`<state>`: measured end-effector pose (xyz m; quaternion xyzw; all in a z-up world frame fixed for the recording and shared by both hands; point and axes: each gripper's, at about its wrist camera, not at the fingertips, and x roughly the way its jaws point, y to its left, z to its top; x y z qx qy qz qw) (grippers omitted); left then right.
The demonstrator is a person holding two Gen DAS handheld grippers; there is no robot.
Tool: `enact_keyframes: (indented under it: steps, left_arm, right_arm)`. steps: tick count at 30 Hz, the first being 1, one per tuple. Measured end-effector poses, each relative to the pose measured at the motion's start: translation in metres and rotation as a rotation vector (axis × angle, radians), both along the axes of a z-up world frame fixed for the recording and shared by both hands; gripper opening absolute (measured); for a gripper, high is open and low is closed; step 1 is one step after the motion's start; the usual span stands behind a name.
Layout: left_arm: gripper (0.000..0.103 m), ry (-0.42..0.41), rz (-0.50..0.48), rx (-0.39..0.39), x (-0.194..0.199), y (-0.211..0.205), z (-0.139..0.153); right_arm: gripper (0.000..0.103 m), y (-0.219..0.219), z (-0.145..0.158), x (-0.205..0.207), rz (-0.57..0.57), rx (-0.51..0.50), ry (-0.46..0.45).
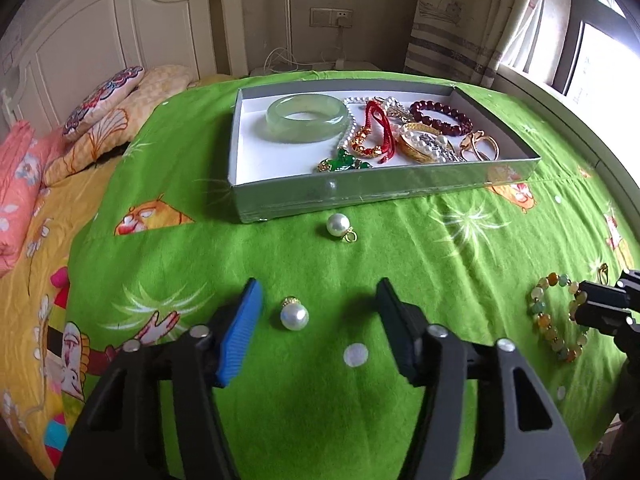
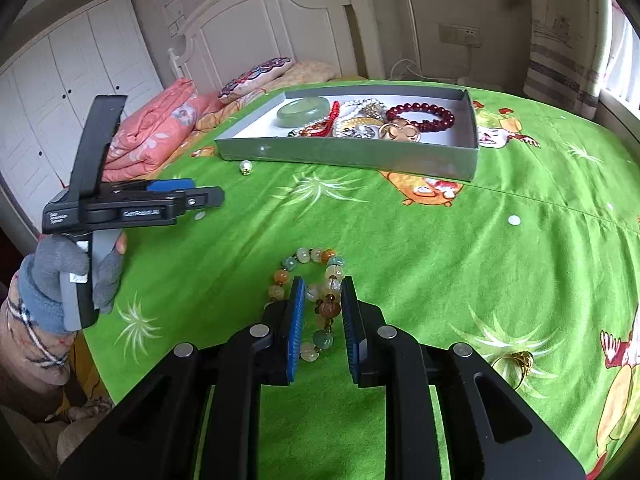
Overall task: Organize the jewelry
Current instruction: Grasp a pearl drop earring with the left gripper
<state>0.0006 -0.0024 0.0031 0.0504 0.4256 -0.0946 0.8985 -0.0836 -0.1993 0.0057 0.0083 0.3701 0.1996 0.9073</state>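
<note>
Bedroom light falls on a green cartoon-print bedspread (image 1: pixel 400 264) that serves as the work surface. On it, the left gripper (image 1: pixel 318 296) hangs with its jaws spread wide, and a pearl pendant (image 1: pixel 294 315) with a small gold cap lies between the fingers, nearer the blue-padded one and touching neither. A second pearl pendant (image 1: pixel 339 226) with a gold ring lies farther ahead, just in front of the box. Over on the right side, the right gripper (image 2: pixel 322 294) straddles one side of a multicolour bead bracelet (image 2: pixel 310 280); its jaws are narrowed around the beads, though whether the pads actually press them cannot be told. The bracelet is a loop of rounded amber, pale green and milky beads, lying flat on the cloth. A gold ring (image 2: pixel 516 362) lies beside that gripper's right finger. Beyond, the shallow grey box (image 1: pixel 360 194) with a white floor holds a pale green jade bangle (image 1: pixel 307 118) at its left and, crowded to the right, a dark red bead bracelet (image 1: pixel 442 114), a red cord piece (image 1: pixel 378 120), a pearl string, green stones and gold pieces tangled together. Pillows (image 1: pixel 108 100) and a white headboard (image 1: pixel 100 28) sit past the bedspread.
</note>
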Motion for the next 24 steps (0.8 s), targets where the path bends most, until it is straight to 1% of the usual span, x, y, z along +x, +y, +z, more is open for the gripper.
enact_keyframes:
  steps: [1, 2, 3, 4, 6, 8, 10, 13, 17, 19, 20, 21, 23, 24]
  left_arm:
    - [0.034, -0.004, -0.013, -0.004, -0.001, -0.001, 0.0]
    - [0.018, -0.007, -0.019, -0.01, -0.002, 0.0, 0.001]
    - [0.012, -0.005, -0.016, -0.024, -0.002, 0.002, 0.001]
    - [0.012, 0.0, -0.015, -0.059, -0.002, 0.008, 0.002]
    - [0.012, 0.01, -0.005, -0.127, -0.005, 0.021, 0.002]
    - [0.012, 0.015, 0.017, -0.188, -0.01, 0.036, 0.001]
    - [0.012, 0.029, 0.024, -0.248, -0.013, 0.049, 0.0]
    - [0.012, 0.039, 0.03, -0.315, -0.016, 0.062, -0.002]
    - [0.012, 0.042, 0.034, -0.342, -0.017, 0.066, -0.003]
    - [0.017, 0.041, 0.041, -0.37, -0.018, 0.071, -0.003]
    - [0.027, 0.033, 0.053, -0.381, -0.019, 0.073, -0.002]
    - [0.035, 0.022, 0.068, -0.393, -0.02, 0.076, -0.001]
    - [0.036, 0.016, 0.072, -0.412, -0.021, 0.08, 0.0]
    - [0.036, 0.017, 0.071, -0.41, -0.021, 0.08, 0.0]
  right_arm:
    - [0.02, 0.0, 0.0, 0.0, 0.006, 0.003, 0.001]
    - [0.02, 0.0, 0.0, 0.0, 0.01, 0.007, 0.005]
    - [0.023, 0.0, -0.001, 0.0, 0.013, 0.011, 0.01]
    - [0.026, 0.0, -0.001, 0.001, 0.015, 0.015, 0.015]
    - [0.042, 0.0, -0.001, 0.002, 0.009, 0.016, 0.021]
    - [0.048, 0.002, 0.0, 0.005, -0.011, -0.009, 0.031]
    - [0.048, 0.006, 0.001, 0.009, -0.039, -0.045, 0.024]
    - [0.048, 0.015, 0.011, 0.019, -0.055, -0.051, -0.007]
    - [0.048, 0.044, 0.023, 0.038, -0.028, -0.099, -0.035]
    - [0.048, 0.063, 0.023, 0.048, -0.003, -0.141, -0.035]
    - [0.048, 0.072, 0.022, 0.054, 0.009, -0.161, -0.034]
    - [0.048, 0.081, 0.02, 0.06, 0.022, -0.176, -0.03]
    - [0.047, 0.096, 0.015, 0.07, 0.041, -0.2, -0.019]
    - [0.047, 0.102, 0.013, 0.076, 0.048, -0.215, -0.017]
